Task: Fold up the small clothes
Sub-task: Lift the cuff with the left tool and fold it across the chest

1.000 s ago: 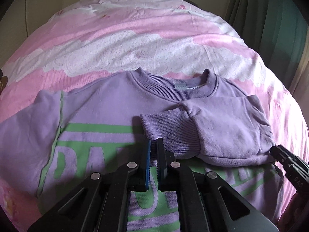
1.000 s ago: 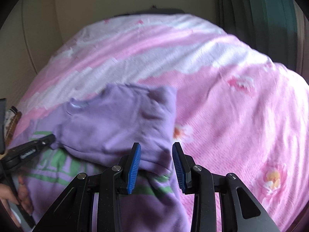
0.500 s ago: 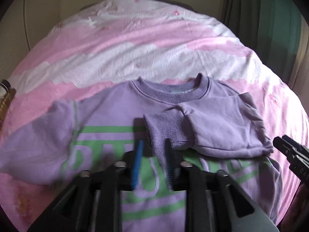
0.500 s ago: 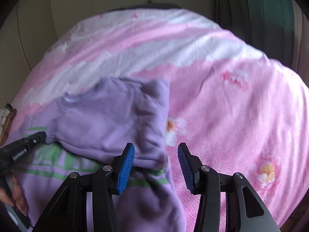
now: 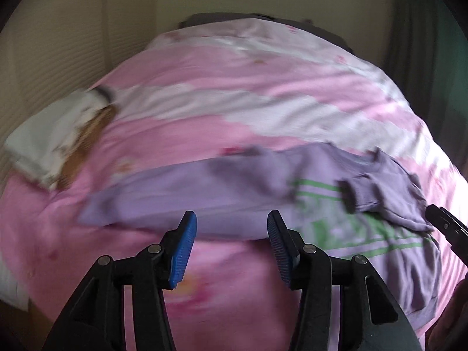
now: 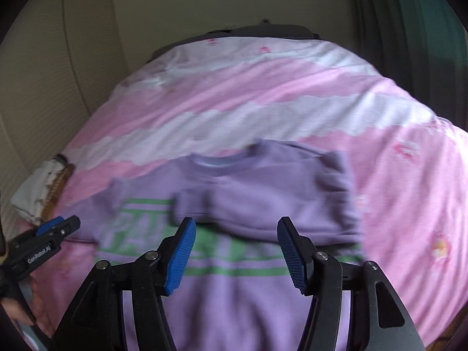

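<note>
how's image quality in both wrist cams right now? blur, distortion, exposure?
Left wrist: heavy sideways motion smear on the purple sweatshirt and pink duvet; the left gripper stays sharp. Right wrist: milder blur, sweatshirt lettering unreadable, right gripper crisp. Both: fisheye bulge, dark corners, bright streaks on the far bedding.

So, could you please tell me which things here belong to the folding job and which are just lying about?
Job:
- sweatshirt
- left tongs, opening, nothing between them
- right tongs, opening, nothing between them

Lying about:
- white cloth
- curtain

Dim, motion-blurred fisheye views — daylight from the right.
</note>
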Demonstrator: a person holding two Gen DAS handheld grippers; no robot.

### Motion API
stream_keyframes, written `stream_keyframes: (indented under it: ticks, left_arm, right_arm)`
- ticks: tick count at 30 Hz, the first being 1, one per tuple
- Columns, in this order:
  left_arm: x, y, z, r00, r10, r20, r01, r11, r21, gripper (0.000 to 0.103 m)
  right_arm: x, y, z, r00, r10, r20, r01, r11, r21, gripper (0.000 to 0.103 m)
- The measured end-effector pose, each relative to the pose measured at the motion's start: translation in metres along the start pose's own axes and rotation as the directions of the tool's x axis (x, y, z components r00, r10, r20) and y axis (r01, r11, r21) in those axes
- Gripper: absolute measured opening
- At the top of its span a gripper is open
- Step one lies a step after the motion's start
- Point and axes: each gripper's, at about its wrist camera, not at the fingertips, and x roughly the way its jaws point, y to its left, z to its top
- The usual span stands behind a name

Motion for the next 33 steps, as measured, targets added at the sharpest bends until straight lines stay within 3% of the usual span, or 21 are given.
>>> stream_keyframes:
  ticks: [6, 12, 16, 24, 26, 29, 33]
  left_arm:
    - [0.002, 0.100, -0.017, 0.999, 0.044, -0.013, -0.046, 0.973, -0.224, 0.050]
    - [0.012, 0.144, -0.028, 1.000, -0.005, 0.008, 0.008, 0.925, -0.379, 0.050]
    - [0.031, 0.151, -0.027, 0.999, -0.037, 0.004, 0.035, 0.900, -0.435, 0.048]
    - [0.052, 0.162, -0.029, 0.995, -0.094, 0.020, 0.091, 0.852, -0.515, 0.034]
    - [0.054, 0.164, -0.028, 0.994, -0.106, 0.027, 0.104, 0.841, -0.530, 0.024]
    - [0.051, 0.164, -0.026, 0.994, -0.099, 0.047, 0.108, 0.839, -0.534, 0.013]
    - [0.041, 0.159, -0.022, 0.995, -0.071, 0.072, 0.098, 0.856, -0.508, 0.011]
  right_arm:
    - [0.005, 0.089, -0.005, 0.996, 0.084, 0.000, -0.083, 0.992, -0.096, 0.058]
    - [0.007, 0.144, -0.013, 0.994, 0.112, -0.001, -0.110, 0.976, -0.187, 0.058]
    - [0.012, 0.151, -0.016, 0.995, 0.095, -0.009, -0.095, 0.973, -0.208, 0.058]
    - [0.025, 0.142, -0.010, 0.998, 0.055, -0.016, -0.057, 0.981, -0.186, 0.058]
    - [0.027, 0.139, -0.010, 0.998, 0.052, -0.021, -0.055, 0.982, -0.178, 0.058]
    - [0.030, 0.135, -0.011, 0.998, 0.053, -0.032, -0.057, 0.984, -0.168, 0.059]
    - [0.029, 0.130, -0.010, 0.998, 0.049, -0.031, -0.053, 0.985, -0.163, 0.058]
